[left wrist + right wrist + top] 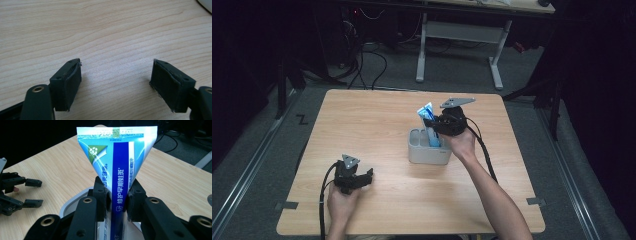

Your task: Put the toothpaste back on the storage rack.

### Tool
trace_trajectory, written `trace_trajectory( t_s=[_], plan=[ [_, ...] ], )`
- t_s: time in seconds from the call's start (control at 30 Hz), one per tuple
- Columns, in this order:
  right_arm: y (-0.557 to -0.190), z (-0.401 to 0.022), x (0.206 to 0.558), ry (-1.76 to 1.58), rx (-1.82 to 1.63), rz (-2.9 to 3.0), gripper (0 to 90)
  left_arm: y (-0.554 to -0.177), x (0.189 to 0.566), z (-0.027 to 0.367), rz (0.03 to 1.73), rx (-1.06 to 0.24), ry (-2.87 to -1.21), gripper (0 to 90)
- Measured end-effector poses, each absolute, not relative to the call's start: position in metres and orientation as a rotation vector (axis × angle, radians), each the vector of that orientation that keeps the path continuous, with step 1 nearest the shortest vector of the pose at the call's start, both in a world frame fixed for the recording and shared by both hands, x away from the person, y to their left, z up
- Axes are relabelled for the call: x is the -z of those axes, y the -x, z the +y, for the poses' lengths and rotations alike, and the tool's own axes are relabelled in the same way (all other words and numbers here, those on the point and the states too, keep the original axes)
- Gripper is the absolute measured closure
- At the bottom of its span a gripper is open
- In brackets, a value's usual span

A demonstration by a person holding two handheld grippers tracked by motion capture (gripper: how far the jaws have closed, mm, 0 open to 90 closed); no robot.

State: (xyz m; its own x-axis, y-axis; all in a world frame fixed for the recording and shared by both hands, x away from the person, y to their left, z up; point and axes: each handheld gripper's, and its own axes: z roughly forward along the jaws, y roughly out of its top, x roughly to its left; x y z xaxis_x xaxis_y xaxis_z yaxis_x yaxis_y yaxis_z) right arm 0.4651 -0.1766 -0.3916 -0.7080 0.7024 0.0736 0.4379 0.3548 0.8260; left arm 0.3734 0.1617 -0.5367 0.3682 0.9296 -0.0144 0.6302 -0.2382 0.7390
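Two grippers are at work on the wooden table [362, 125], and they do very different things. In the right gripper view the right gripper [117, 202] has its jaws clamped on a blue-and-white toothpaste tube [117, 160], which stands crimped end up with its lower part in a grey holder [428, 150] near the middle of the table. The left gripper [116, 83] rests low over bare wood near the front left, jaws wide apart with nothing between them.

As I judge it, the risk lies in the grip: the pads pinch the tube's soft body (not its stiff crimp), so a hard squeeze could dent it or force paste toward the cap, and a tilted pull might drag the light holder along or tip it.

White Chinese characters run down the tube's dark blue band; the small print on the crimp is too fine to read.
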Motion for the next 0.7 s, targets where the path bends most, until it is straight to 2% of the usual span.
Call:
trace_trajectory(
  t_s=[0.7],
  plan=[
    [-0.462, -0.178, 0.408, -1.030, -1.247, 2.358, 72.9, -0.374, 0.537, 0.162, 1.347, -0.576, -1.965, 25.3]
  ],
)
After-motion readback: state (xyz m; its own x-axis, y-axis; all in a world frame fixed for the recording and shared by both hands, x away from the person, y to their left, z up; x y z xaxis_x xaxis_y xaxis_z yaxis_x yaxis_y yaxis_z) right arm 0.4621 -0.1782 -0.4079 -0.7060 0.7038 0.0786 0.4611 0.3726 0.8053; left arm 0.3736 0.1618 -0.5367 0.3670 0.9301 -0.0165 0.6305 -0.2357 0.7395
